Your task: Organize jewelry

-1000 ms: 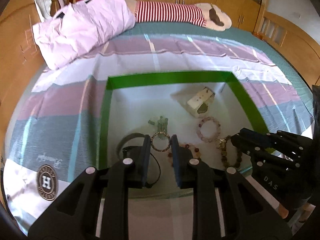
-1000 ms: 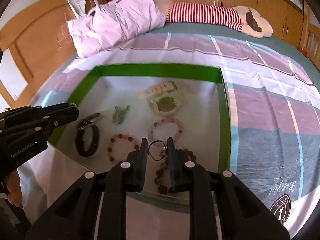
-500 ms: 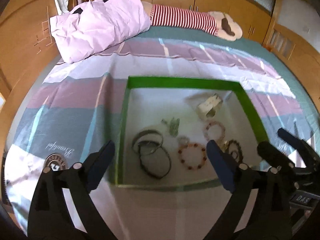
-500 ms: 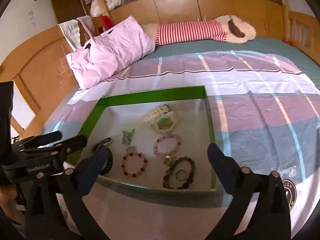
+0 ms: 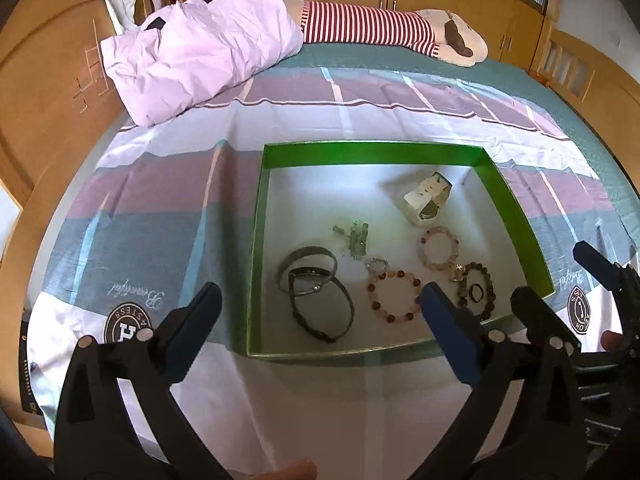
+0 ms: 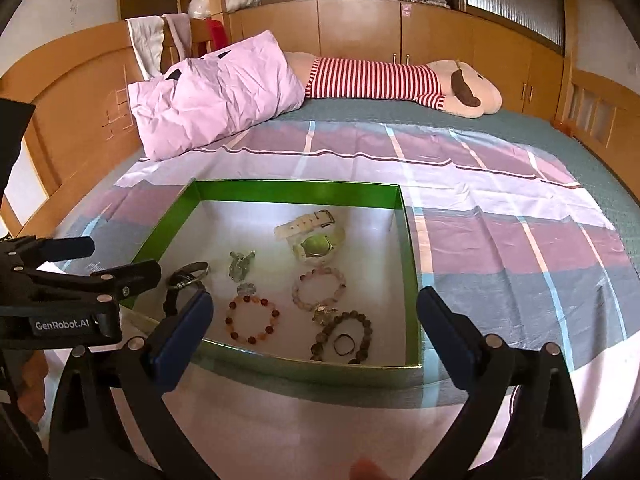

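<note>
A green box (image 5: pixel 259 240) (image 6: pixel 412 280) with a white floor lies on the bed. It holds a white watch (image 5: pixel 426 200) (image 6: pixel 316 240), a pink bead bracelet (image 5: pixel 424 246) (image 6: pixel 298 292), an amber bead bracelet (image 5: pixel 372 292) (image 6: pixel 230 322), and a dark bead bracelet (image 5: pixel 486 280) (image 6: pixel 360 316) around a small black ring (image 5: pixel 476 292) (image 6: pixel 343 345). Black bands (image 5: pixel 348 308), a green charm (image 5: pixel 356 240) and a small silver ring (image 5: pixel 377 263) lie there too. My left gripper (image 5: pixel 317 294) hangs over the near edge, its jaws opening, nothing between them. My right gripper (image 6: pixel 314 298) is open and holds nothing.
A pink pillow (image 5: pixel 200 52) and a red-striped plush toy (image 5: pixel 380 28) lie at the far end of the bed. A wooden headboard (image 5: pixel 48 80) rises on the left and cabinets (image 6: pixel 360 28) stand behind. The striped sheet (image 6: pixel 520 240) spreads around the box.
Both grippers went from nearly shut to wide open and drew back and up from the box. The small black ring and the small silver ring now lie loose in the box.
</note>
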Demonstrator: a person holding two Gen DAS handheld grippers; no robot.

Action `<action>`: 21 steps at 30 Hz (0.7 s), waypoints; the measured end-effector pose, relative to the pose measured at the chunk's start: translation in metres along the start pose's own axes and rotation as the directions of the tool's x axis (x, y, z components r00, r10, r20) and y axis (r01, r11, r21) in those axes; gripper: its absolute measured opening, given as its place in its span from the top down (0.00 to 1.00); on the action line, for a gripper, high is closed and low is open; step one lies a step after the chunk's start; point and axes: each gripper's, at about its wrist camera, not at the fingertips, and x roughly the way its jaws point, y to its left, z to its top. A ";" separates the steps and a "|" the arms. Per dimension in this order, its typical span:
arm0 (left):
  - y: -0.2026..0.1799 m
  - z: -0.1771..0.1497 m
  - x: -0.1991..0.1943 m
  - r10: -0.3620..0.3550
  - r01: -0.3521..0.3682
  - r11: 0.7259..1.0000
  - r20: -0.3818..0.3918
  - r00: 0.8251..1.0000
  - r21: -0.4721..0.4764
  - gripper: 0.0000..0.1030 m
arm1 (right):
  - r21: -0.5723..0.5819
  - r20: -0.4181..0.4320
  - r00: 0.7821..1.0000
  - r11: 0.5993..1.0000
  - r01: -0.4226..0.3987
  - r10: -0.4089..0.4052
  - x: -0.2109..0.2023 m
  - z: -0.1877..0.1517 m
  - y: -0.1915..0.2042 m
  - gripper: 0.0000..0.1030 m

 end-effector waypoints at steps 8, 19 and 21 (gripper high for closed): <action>-0.004 -0.003 0.005 0.014 -0.013 1.000 -0.016 1.000 0.015 0.02 | 0.024 0.005 1.000 0.999 0.024 -0.024 -0.002 0.001 -0.006 0.01; -0.009 -0.004 0.006 0.020 -0.019 0.999 -0.018 1.000 0.030 0.02 | 0.033 0.006 0.999 0.999 0.031 -0.031 -0.003 0.001 -0.009 0.01; -0.008 -0.004 0.006 0.017 -0.017 1.000 -0.019 1.000 0.027 0.02 | 0.031 0.003 1.000 0.999 0.031 -0.031 -0.002 0.001 -0.008 0.01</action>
